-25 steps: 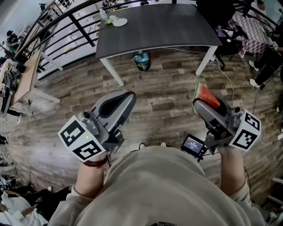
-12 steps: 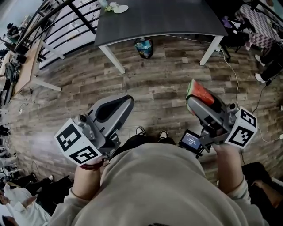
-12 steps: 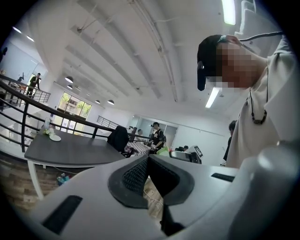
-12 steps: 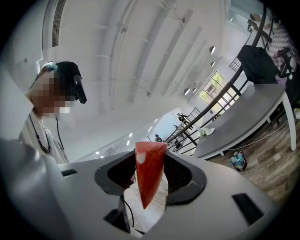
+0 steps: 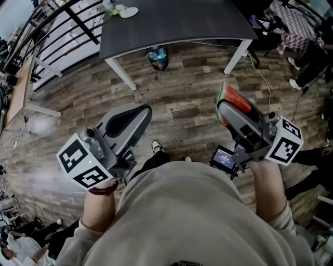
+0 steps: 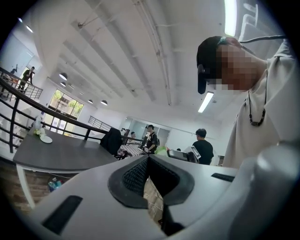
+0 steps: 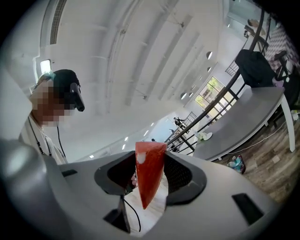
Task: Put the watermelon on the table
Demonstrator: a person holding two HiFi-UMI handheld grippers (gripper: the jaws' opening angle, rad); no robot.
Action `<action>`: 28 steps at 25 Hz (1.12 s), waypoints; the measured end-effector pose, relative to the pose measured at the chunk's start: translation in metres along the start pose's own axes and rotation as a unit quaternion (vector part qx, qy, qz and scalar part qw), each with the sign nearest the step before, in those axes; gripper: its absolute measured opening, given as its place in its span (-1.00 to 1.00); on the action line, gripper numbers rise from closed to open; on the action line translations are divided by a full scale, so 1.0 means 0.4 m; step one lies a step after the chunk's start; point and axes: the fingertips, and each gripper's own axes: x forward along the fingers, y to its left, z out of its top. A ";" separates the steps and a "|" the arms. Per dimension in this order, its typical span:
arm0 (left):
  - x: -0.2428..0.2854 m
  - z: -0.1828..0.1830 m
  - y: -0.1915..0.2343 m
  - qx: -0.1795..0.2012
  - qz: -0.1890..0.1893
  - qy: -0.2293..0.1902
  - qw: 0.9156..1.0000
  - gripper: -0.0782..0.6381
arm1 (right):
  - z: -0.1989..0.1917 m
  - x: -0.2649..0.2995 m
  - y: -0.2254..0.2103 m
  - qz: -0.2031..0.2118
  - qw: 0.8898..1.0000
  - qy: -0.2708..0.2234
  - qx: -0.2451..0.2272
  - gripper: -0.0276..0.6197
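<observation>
Below your chest, over the wood-plank floor (image 5: 179, 106), you are holding both grippers level, one on each side of you. Your right gripper (image 5: 225, 109) is clamping a red watermelon wedge (image 5: 239, 102) between its jaws. The wedge is showing a thin green rind along its left edge in the head view. In the right gripper view its narrow end is pointing down between the pads. It is hanging in the air, well short of the dark grey table (image 5: 177, 23) ahead of you. Your left gripper (image 5: 140, 113) is carrying nothing, and its jaws are meeting at the tips. A white plate (image 5: 128, 11) is sitting at the table's far left corner. A blue-green object (image 5: 157, 57) is resting on the floor under the table.
</observation>
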 end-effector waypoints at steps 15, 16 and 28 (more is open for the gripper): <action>-0.017 0.104 0.232 -0.014 -0.107 -0.009 0.994 -0.78 | 0.052 0.244 -0.018 -0.044 0.998 -0.030 -0.045 -0.30; -0.027 0.105 0.248 -0.016 -0.109 -0.009 0.994 -0.78 | 0.053 0.259 -0.016 -0.045 0.997 -0.033 -0.049 -0.30; -0.089 0.107 0.338 -0.012 -0.116 -0.006 0.993 -0.78 | 0.050 0.353 -0.026 -0.042 0.996 -0.037 -0.064 -0.30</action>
